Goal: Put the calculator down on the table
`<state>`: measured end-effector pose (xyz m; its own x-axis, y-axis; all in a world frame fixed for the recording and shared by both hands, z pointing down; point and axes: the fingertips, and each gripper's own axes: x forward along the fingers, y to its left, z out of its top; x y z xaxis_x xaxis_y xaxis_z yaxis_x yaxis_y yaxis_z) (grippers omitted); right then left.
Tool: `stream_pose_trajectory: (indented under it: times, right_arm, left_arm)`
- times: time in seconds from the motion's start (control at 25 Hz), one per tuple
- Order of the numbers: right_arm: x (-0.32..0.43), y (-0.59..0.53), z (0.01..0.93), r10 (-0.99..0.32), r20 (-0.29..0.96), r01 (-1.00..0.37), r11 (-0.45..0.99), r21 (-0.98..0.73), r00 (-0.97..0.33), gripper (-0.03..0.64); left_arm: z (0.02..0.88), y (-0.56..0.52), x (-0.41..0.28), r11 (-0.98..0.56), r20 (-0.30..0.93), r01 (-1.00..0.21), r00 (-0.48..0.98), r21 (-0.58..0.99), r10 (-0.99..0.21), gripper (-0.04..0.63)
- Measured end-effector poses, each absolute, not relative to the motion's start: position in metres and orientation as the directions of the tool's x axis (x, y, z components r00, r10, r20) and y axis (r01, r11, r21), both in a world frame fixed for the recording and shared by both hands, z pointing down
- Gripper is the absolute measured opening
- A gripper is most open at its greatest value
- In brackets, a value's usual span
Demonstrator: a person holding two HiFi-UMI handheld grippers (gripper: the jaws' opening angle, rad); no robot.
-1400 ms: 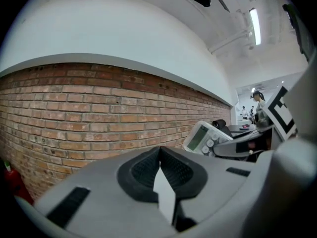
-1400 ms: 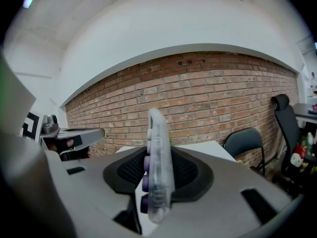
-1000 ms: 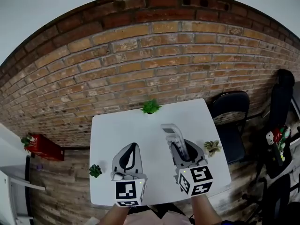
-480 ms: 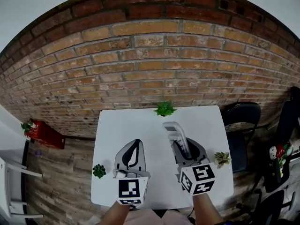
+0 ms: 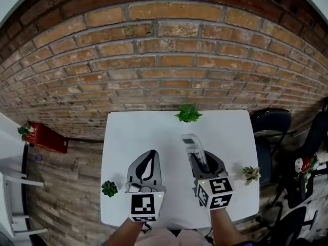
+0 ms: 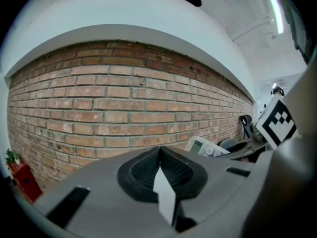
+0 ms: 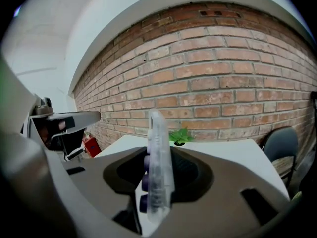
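A pale calculator [image 5: 193,146] with purple keys stands on edge between the jaws of my right gripper [image 5: 200,159], which is shut on it above the right half of the white table [image 5: 133,132]. The right gripper view has the calculator [image 7: 159,157] sticking up past the pads, keys facing left. My left gripper [image 5: 152,154] hovers over the table's left half with its jaws shut and nothing between them. From the left gripper [image 6: 159,155] view, the calculator [image 6: 204,146] shows off to the right.
Three small green plants sit on the table: one at the far edge [image 5: 188,113], one at the left edge [image 5: 108,188], one at the right edge [image 5: 251,174]. A brick wall [image 5: 169,60] runs behind. A black chair [image 5: 270,124] stands to the right, a red box [image 5: 45,138] on the floor to the left.
Both grippers have moved forward and down over the table, which now looks nearer. The calculator stays clamped on edge in the right gripper. The left jaws stay shut.
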<state>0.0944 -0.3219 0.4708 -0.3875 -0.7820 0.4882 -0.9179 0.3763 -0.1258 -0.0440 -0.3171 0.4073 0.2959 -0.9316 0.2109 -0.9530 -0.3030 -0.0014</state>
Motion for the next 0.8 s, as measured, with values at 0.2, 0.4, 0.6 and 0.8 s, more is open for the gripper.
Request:
stream_pose_trajectory:
  times: [0.2, 0.4, 0.6, 0.8]
  right_arm:
    - [0.091, -0.326, 0.504, -0.752, 0.548, -0.925, 0.356, -0.130, -0.367, 0.135]
    - [0.091, -0.327, 0.533, -0.722, 0.597, -0.931, 0.341, -0.132, -0.349, 0.135]
    - [0.087, -0.327, 0.558, -0.694, 0.635, -0.934, 0.330, -0.140, -0.340, 0.135]
    - [0.084, -0.326, 0.576, -0.675, 0.658, -0.937, 0.316, -0.151, -0.334, 0.135]
  left_arm:
    - [0.427, -0.330, -0.047, -0.309, 0.236, -0.951, 0.306, 0.027, -0.922, 0.012]
    - [0.444, -0.337, -0.049, -0.309, 0.260, -0.950, 0.309, 0.040, -0.915, 0.012]
    - [0.459, -0.344, -0.053, -0.310, 0.279, -0.950, 0.310, 0.043, -0.909, 0.012]
    - [0.472, -0.346, -0.055, -0.317, 0.307, -0.948, 0.315, 0.044, -0.898, 0.012]
